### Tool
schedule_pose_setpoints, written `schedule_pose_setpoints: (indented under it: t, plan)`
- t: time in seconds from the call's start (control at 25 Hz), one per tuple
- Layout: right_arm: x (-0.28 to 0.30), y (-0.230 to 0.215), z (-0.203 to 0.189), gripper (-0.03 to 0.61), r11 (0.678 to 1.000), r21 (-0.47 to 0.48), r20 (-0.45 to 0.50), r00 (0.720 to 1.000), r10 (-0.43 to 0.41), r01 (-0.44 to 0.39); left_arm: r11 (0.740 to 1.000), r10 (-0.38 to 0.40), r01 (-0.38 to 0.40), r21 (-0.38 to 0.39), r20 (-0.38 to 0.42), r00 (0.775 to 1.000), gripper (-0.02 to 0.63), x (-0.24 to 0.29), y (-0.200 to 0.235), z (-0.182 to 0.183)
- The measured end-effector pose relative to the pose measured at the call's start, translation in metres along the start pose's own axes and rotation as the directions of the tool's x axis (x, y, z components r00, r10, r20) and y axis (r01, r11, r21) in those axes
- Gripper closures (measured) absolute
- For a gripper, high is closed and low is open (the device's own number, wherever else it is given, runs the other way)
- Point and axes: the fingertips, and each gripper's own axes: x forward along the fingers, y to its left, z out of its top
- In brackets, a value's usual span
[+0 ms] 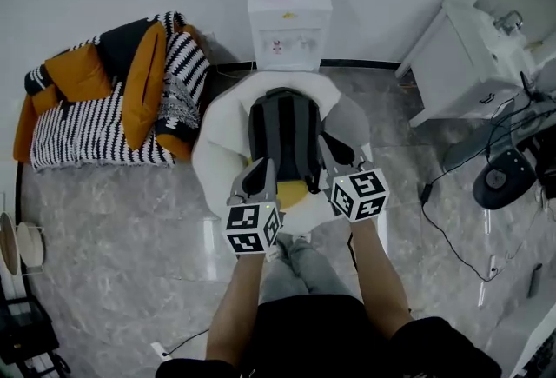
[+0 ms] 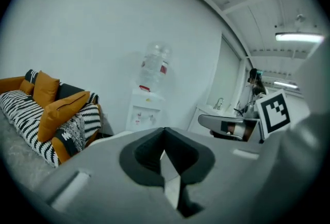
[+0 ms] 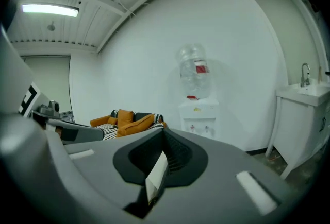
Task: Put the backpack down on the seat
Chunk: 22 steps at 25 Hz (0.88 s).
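Grey jaws on the left gripper [image 1: 261, 175] are pressed together, with a thin pale strip nipped between them. The right gripper [image 1: 334, 157] shows the same: jaws narrow, a pale strip caught in the slit. Judged from the head view, each strip is a shoulder strap at the near end of the backpack [image 1: 285, 126].

The dark backpack lies lengthwise over the white round seat [image 1: 219, 135], strap side up, its far end toward the seat's back. A yellow patch [image 1: 292, 192] shows just under its near edge, between the two grippers. Whether the pack's full weight is down on the cushion cannot be told.

Assessment: placement is nearly complete. The pack is over the seat and roughly centred. Outstanding items are settling the near end, releasing both straps and drawing the grippers clear.

Beyond the seat stands a white water dispenser [image 1: 289, 27] against the far wall. A striped sofa [image 1: 91, 131] with orange cushions sits to the left, and a white sink cabinet [image 1: 465, 59] to the right.
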Motion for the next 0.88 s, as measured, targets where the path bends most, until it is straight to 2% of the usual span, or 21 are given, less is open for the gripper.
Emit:
schedule_pose_setpoints:
  t: [0.2,0.32,0.4,0.52,0.88]
  plan:
    - [-0.044,0.019,0.055,0.571,0.999,-0.043,0.077,0.997,0.021,-0.018,1.000,0.022,-0.024,0.013,0.092,0.996,0.615,-0.041,-0.011,0.048]
    - [-0.060,0.030,0.077,0.571,0.998,-0.050,0.129,0.991,0.042,-0.036,0.997,0.039,-0.048,0.059,0.145,0.989,0.615,-0.059,-0.016,0.074]
    - [-0.066,0.032,0.082,0.571,0.997,-0.067,0.146,0.989,0.040,-0.031,0.996,0.039,-0.052,0.074,0.167,0.985,0.615,-0.068,-0.022,0.081]
    - [-0.067,0.025,0.081,0.572,0.996,-0.088,0.133,0.991,-0.008,0.020,0.998,0.012,-0.024,0.063,0.183,0.983,0.615,-0.067,-0.033,0.085]
    - [-0.063,0.027,0.098,0.571,0.995,-0.100,0.165,0.986,0.012,0.004,0.996,-0.006,-0.011,0.091,0.189,0.982,0.615,-0.052,-0.038,0.100]
